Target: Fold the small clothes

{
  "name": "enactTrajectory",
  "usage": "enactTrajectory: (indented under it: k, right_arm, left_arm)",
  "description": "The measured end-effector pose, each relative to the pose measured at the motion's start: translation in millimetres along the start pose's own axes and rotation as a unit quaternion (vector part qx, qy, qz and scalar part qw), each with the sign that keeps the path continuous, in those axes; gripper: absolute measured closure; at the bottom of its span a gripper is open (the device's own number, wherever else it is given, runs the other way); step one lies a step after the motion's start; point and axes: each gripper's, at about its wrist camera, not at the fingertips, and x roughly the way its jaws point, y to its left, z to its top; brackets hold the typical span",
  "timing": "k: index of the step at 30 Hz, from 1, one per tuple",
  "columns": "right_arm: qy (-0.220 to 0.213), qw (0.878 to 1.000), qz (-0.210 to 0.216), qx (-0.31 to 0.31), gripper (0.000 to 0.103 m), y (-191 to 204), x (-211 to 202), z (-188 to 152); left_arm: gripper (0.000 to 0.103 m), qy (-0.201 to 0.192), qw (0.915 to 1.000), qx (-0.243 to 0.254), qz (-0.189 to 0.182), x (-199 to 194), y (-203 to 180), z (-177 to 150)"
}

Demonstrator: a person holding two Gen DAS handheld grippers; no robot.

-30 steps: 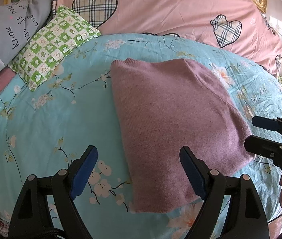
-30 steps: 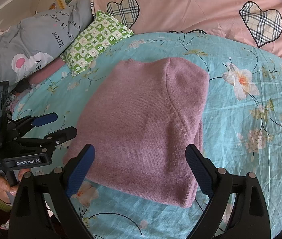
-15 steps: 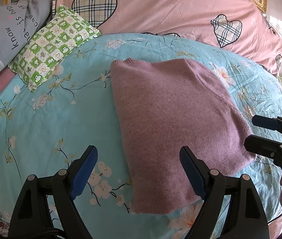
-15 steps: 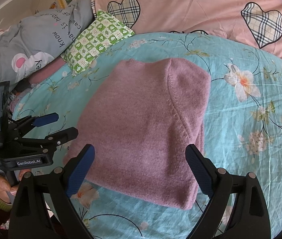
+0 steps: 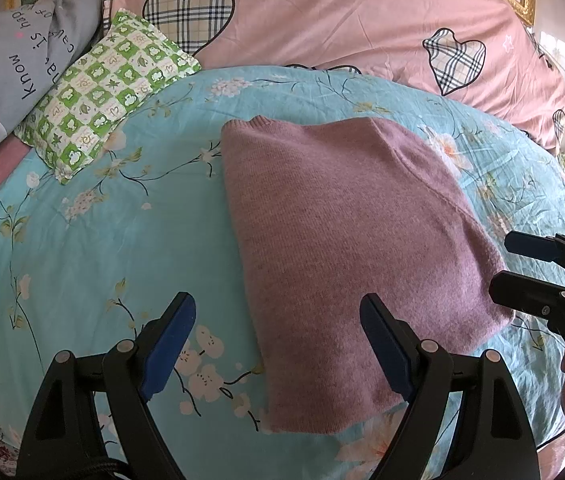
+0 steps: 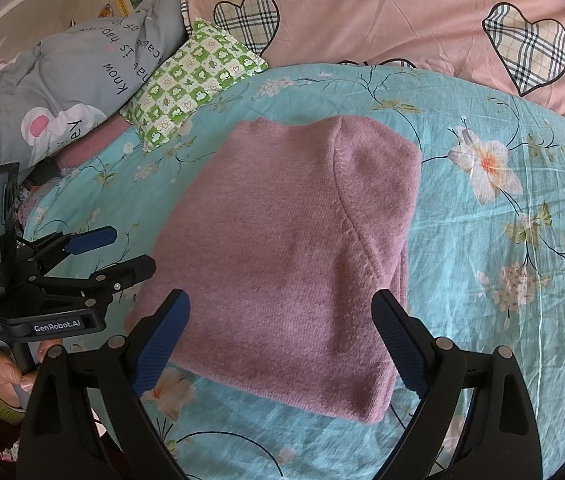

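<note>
Garment: mauve knit sweater (image 5: 346, 248), already folded into a compact rectangle, lying flat on the floral turquoise bedsheet (image 5: 82, 240) near the middle of the bed.
Fold state: layers stacked, one seam running diagonally across the top face, thick folded edge at the near right corner; looks close to finished, judging by the tidy outline.
Left gripper (image 5: 278, 344): jaws wide apart, nothing between the pads, hovering over the near left edge of the sweater, one finger above the sheet and the other above the knit.
Right gripper (image 6: 282, 344): jaws also spread wide, empty, poised over the near edge of the sweater without touching it.
Surroundings: green checked pillow (image 5: 110, 92) and grey printed pillow (image 5: 14, 48) well apart from the sweater, pink heart quilt (image 5: 362, 16) behind it.
Step in hand: probably a last check or tidy, or one more halving fold.
Doing it well: if folding again, pinch both near corners through all layers, lift together, carry evenly to the far edge, lay down without dragging the bottom layer.
Risk: thick knit slipping from a shallow pinch; uneven lift skewing the stack.
</note>
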Motion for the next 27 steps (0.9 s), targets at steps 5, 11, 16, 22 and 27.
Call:
enactTrajectory:
  k: [5,11,16,22,27]
  right_arm:
    - [-0.001,1.000,0.000,0.001,0.011,0,0,0]
    - [0.000,1.000,0.000,0.001,0.011,1,0,0]
    - [0.000,1.000,0.000,0.001,0.011,-2,1,1]
    - [-0.002,1.000,0.000,0.001,0.011,-6,0,4]
    - [-0.001,1.000,0.005,0.011,0.011,-10,0,3]
  left_arm:
    - [0.018,0.001,1.0000,-0.002,-0.002,1,0,1]
    - [0.018,0.001,1.0000,-0.002,-0.003,1,0,1]
    - [0.018,-0.001,1.0000,-0.003,-0.001,1,1,1]
    - [0.018,0.003,1.0000,-0.009,-0.001,1,4,1]
    - [0.018,-0.004,0.9999,-0.004,0.009,-4,3,0]
